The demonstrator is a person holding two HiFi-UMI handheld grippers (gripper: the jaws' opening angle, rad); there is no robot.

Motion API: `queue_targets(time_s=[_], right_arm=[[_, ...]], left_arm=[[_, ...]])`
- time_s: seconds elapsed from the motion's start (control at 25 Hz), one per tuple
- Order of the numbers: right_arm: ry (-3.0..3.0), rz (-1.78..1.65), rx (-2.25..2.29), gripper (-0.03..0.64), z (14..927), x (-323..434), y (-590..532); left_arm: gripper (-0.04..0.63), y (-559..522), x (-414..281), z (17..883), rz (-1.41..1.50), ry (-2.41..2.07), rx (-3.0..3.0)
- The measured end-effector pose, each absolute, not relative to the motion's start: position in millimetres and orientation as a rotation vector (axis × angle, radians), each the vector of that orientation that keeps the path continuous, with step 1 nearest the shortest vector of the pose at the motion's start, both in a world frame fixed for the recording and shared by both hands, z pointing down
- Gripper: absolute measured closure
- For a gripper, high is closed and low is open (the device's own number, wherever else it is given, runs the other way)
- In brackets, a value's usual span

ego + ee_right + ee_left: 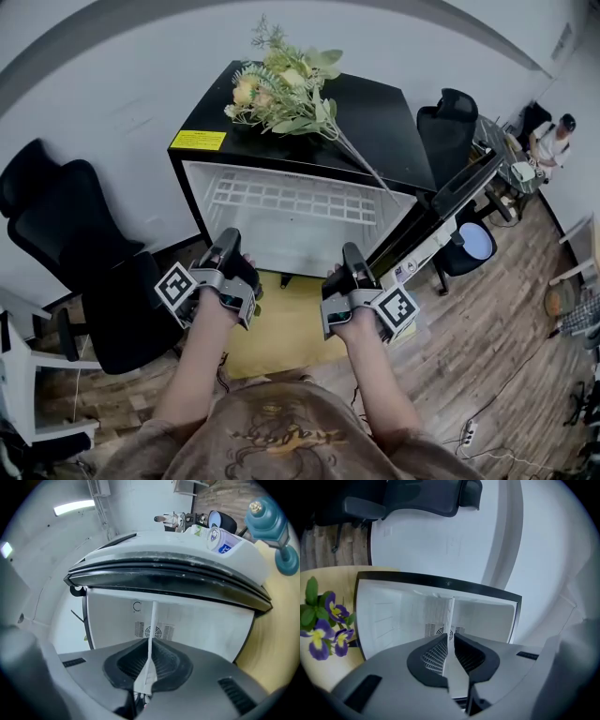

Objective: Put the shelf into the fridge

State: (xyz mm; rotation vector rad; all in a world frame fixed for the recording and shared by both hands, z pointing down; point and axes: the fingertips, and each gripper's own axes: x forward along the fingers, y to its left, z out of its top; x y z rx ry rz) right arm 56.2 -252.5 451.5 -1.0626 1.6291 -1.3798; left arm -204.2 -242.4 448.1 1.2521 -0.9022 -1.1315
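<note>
Judging by how things lie, the task is reckoned to be past its middle. The shelf [291, 199] is carried level ahead of both claws, and its far part is already within the mouth of the fridge [190, 183]. No rail or ledge bearing it can be made out, so it is not taken as seated. The left claw [228, 246] is closed narrowly on the shelf's near edge, the thin white frame being seen edge-on between its pads. The right claw [354, 255] is clamped on the same edge in the same way. A straight push forward and a release are judged to be left. Ahead of the claws the white cavity is seen open as far as the fan grille [154, 631] on its back wall. Sideways room is judged scant, since the shelf's ends run close to the inner walls, so the shelf is best kept square. The open door [459, 192] stands out to the right of the right claw. The flowers [281, 89] lie on the fridge top above both claws, and neither is seen to bar the way.
</note>
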Motion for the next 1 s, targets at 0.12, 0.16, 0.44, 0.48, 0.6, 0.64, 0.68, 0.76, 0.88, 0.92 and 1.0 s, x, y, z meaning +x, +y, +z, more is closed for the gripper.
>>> queue_targets(time_s=[0.12,0.16,0.44,0.48,0.6,0.64,0.68,0.76,0.88,0.92,1.0], right_arm=[[1.642,-1.397,-1.06,0.612,457,56,-234],[1.654,-1.397,-1.066,0.612,458,56,-228],[1.905,-1.309,-1.176,0.631,458,58,-198],[1.935,-1.29,-1.194,0.63,458,60,-195],[1.999,-1.243,-1.22,0.629,458,63,-185],[2.028,-1.223,-1.228,0.626,458,63,-182],[2.064,-1.198,-1.245,0.624,458,64,-179],[2.142,-1.141,-1.289,0.621,460,66,-173],[2.248,-1.058,-1.331,0.618,464,65,-166],[2.286,-1.028,-1.344,0.618,465,64,-164],[2.369,-0.955,-1.379,0.618,469,63,-161]], left_arm=[[0.545,-224,-203,451,-1.125,-0.896,1.25],[0.545,-218,-202,451,-1.12,-0.895,1.252],[0.548,-188,-194,451,-0.993,-0.964,1.421],[0.551,-184,-193,451,-0.977,-0.965,1.45],[0.555,-176,-188,449,-0.922,-0.966,1.545],[0.557,-173,-185,448,-0.897,-0.97,1.587],[0.558,-171,-183,446,-0.87,-0.978,1.633],[0.56,-166,-179,445,-0.808,-1.012,1.728],[0.563,-158,-179,453,-0.67,-1.131,1.86],[0.565,-156,-180,456,-0.618,-1.172,1.914],[0.565,-154,-181,457,-0.546,-1.232,2.0]])
